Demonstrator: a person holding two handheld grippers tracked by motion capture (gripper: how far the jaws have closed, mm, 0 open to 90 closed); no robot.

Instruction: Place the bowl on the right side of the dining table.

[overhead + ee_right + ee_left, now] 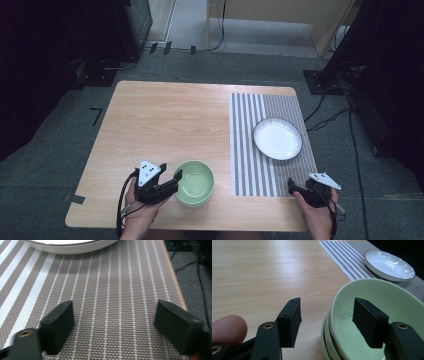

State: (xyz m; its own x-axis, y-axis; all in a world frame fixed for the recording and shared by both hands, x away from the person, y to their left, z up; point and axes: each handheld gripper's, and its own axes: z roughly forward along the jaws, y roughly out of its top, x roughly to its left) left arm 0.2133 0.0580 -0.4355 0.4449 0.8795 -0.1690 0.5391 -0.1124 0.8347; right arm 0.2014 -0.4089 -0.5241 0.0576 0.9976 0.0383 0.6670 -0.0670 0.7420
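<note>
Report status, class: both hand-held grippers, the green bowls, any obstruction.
Left hand-held gripper open, straddling rim of stacked pale green ceramic bowls. Right hand-held gripper open over striped woven placemat. White dark-rimmed plate apart; nothing obstructing.

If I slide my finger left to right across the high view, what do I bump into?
Left gripper → green bowls → striped mat → white plate → right gripper.

I see a light wooden table (165, 120) on grey carpet (60, 150). Behind the table: a pale cabinet (280, 15), black stands either side, cables (330, 120) trailing right.
</note>
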